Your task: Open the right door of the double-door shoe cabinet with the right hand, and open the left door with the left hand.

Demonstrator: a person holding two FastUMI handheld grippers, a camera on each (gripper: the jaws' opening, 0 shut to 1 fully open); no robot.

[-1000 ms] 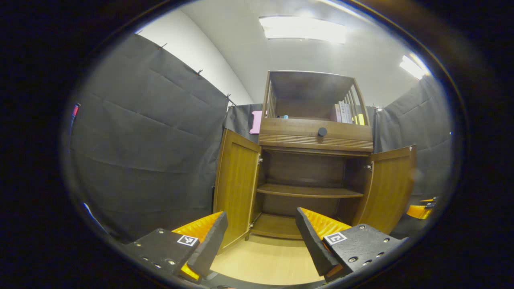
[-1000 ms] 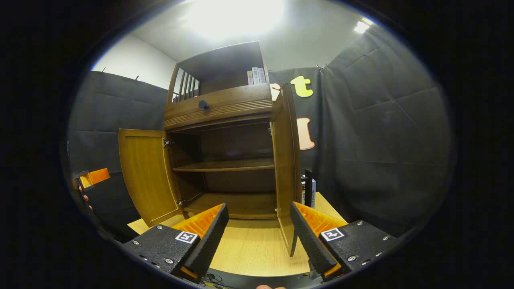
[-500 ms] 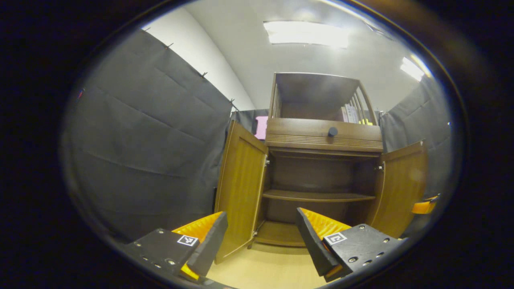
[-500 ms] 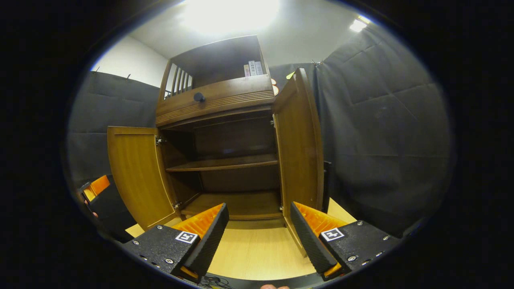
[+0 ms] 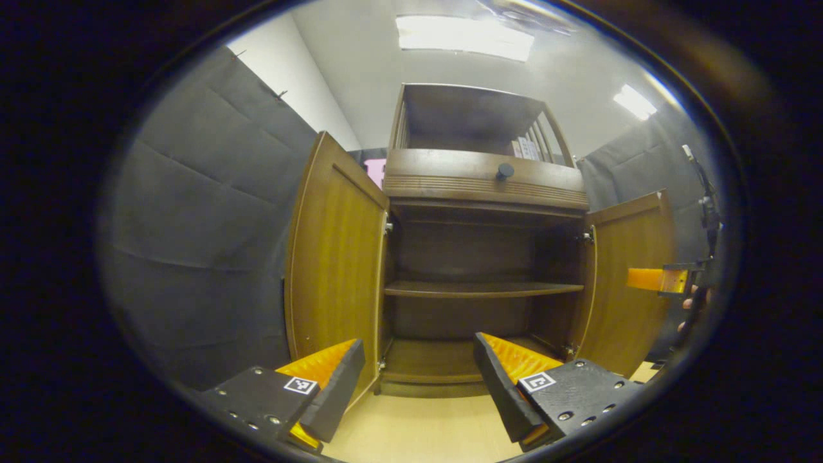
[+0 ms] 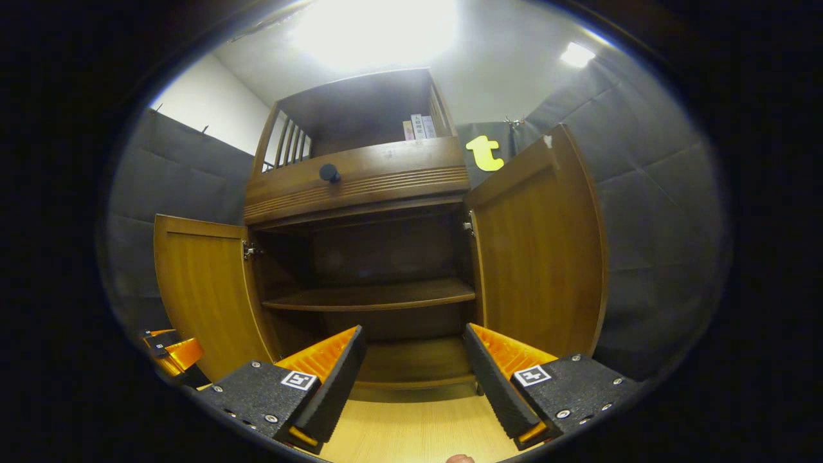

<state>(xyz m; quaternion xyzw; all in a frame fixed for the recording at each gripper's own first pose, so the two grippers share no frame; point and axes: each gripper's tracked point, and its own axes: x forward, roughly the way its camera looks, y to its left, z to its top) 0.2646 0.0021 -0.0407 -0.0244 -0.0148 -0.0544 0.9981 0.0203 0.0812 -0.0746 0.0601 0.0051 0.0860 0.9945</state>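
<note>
The brown wooden shoe cabinet [image 5: 482, 186] stands with both doors swung open. In the left gripper view, the left door [image 5: 334, 257] rises just beyond my left gripper [image 5: 418, 386], which is open and holds nothing. The right door [image 5: 627, 283] stands at the right, with the other gripper [image 5: 656, 280] and a hand [image 5: 693, 302] beside it. In the right gripper view, the right door [image 6: 540, 257] stands past my right gripper [image 6: 415, 379], also open and empty. The left door [image 6: 199, 289] is at the left, the other gripper [image 6: 170, 350] below it.
Inside the cabinet a middle shelf [image 5: 482, 289] and a bottom board lie bare. A drawer with a dark round knob [image 6: 330, 172] sits above the doors, and books [image 6: 418, 127] stand on the top shelf. Black cloth walls close in both sides; a light wooden surface [image 6: 411, 431] lies below.
Both views have come closer to the cabinet and face its inside more squarely. The doors now show their inner faces more broadly. Both grippers remain open.
</note>
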